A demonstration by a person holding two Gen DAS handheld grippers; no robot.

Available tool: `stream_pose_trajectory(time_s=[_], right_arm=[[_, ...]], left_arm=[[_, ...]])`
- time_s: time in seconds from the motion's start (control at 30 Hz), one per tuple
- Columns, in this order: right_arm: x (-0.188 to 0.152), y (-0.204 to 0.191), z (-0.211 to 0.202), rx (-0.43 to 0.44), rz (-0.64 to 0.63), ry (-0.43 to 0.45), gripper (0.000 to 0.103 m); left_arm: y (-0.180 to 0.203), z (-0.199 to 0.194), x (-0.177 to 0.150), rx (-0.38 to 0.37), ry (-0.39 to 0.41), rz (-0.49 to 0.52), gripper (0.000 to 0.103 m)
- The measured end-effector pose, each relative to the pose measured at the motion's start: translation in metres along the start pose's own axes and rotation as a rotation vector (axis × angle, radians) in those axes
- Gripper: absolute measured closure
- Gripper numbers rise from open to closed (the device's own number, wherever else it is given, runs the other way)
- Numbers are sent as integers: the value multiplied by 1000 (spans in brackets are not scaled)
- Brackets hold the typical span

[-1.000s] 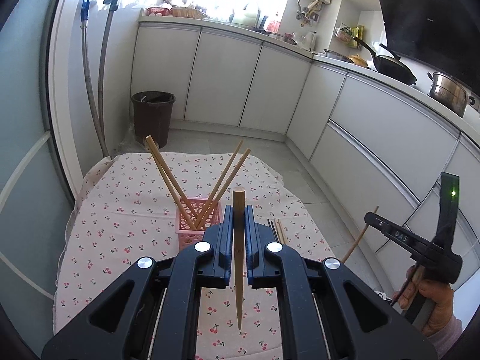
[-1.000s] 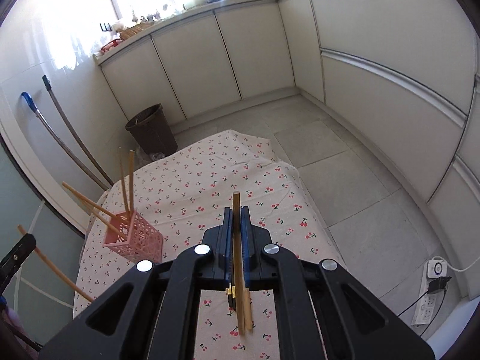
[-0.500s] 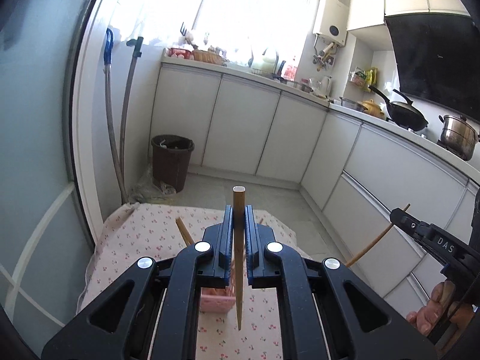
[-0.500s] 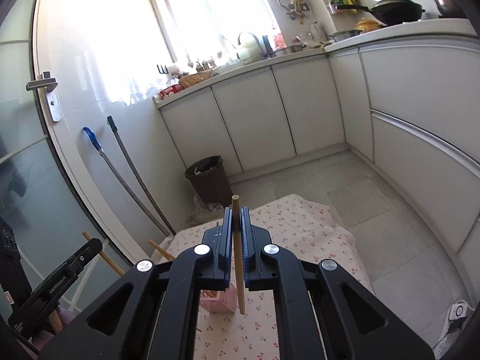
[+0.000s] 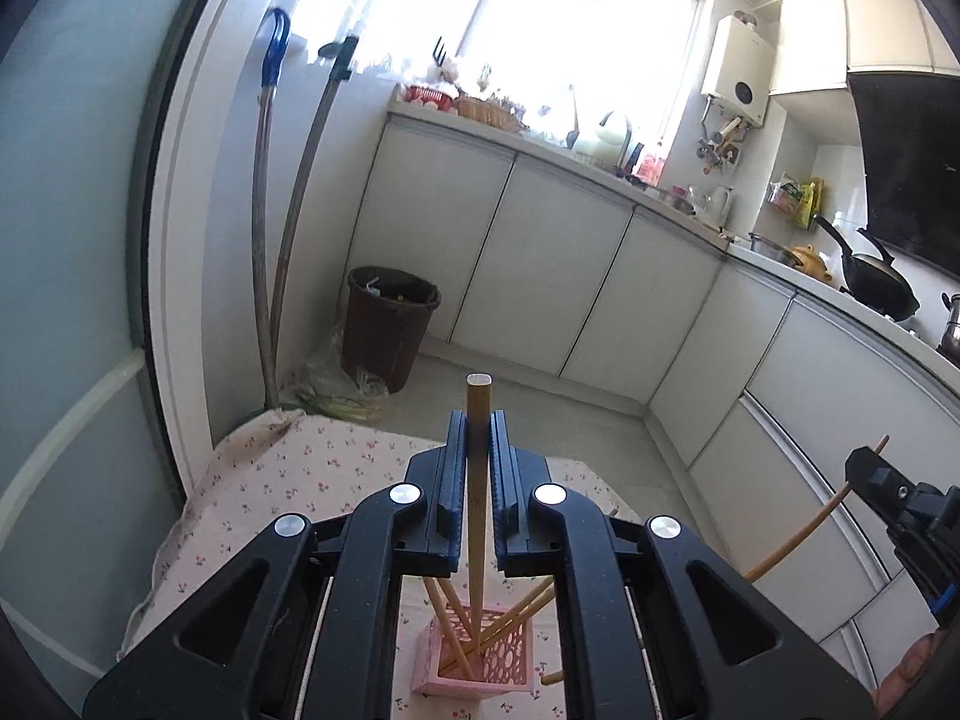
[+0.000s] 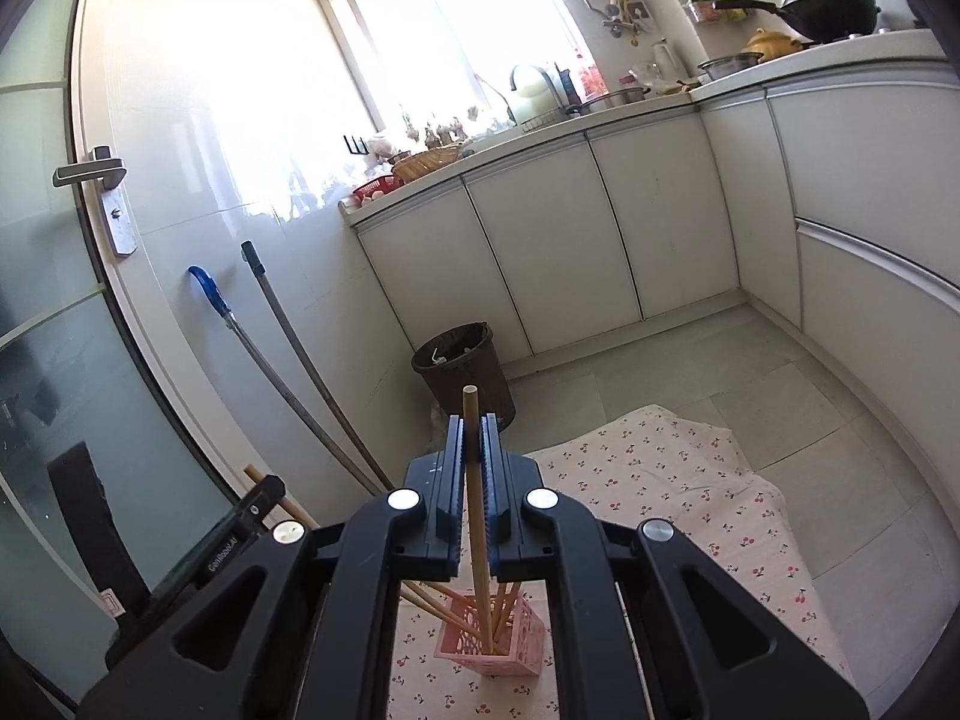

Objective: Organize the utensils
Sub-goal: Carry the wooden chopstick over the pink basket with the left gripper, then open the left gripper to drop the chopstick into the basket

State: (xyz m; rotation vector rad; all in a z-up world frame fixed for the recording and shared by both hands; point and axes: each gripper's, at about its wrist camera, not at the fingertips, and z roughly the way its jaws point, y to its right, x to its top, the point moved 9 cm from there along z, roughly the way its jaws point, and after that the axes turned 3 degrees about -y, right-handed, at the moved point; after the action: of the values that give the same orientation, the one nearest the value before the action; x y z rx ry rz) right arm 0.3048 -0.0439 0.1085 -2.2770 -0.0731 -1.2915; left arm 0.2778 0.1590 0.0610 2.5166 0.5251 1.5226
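Observation:
My left gripper (image 5: 478,420) is shut on a wooden chopstick (image 5: 477,480) held upright, its lower end inside the pink perforated holder (image 5: 480,663), which has several chopsticks leaning in it. My right gripper (image 6: 472,423) is shut on another wooden chopstick (image 6: 477,516), also upright, its tip down in the same pink holder (image 6: 498,642). The right gripper also shows at the right edge of the left wrist view (image 5: 864,471); the left gripper shows at the lower left of the right wrist view (image 6: 264,495).
The holder stands on a cherry-print cloth (image 6: 690,480) over a low table. A brown bin (image 5: 390,324) and two mop handles (image 5: 270,240) stand by the wall. White kitchen cabinets (image 5: 540,264) run behind; the tiled floor (image 6: 780,360) lies to the right.
Both grippers have tilted up from looking down at the table and moved over the holder. The two held chopsticks now stand with their lower ends in the holder.

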Motion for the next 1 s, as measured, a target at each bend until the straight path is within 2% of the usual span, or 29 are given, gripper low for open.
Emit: stream_pose_trajectory(time_s=[0.1, 0.3, 0.47, 0.67, 0.8, 1.0], right_arm=[[-3, 0, 9, -5, 8, -8, 98], [-7, 1, 19, -30, 16, -6, 97], [-10, 2, 28, -52, 13, -11, 97], [-15, 3, 44, -42, 31, -11, 97], [-30, 2, 63, -31, 20, -68, 93], [-37, -3, 52, -57, -40, -96, 93]], left_arm=[[-12, -4, -1, -6, -12, -46, 95], [-24, -51, 32, -32, 97, -123, 90], [-21, -58, 39, -55, 97, -140, 89], [-18, -50, 37, -60, 74, -138, 89], [-12, -40, 26, -51, 34, -96, 89], [3, -24, -1, -51, -58, -27, 85]])
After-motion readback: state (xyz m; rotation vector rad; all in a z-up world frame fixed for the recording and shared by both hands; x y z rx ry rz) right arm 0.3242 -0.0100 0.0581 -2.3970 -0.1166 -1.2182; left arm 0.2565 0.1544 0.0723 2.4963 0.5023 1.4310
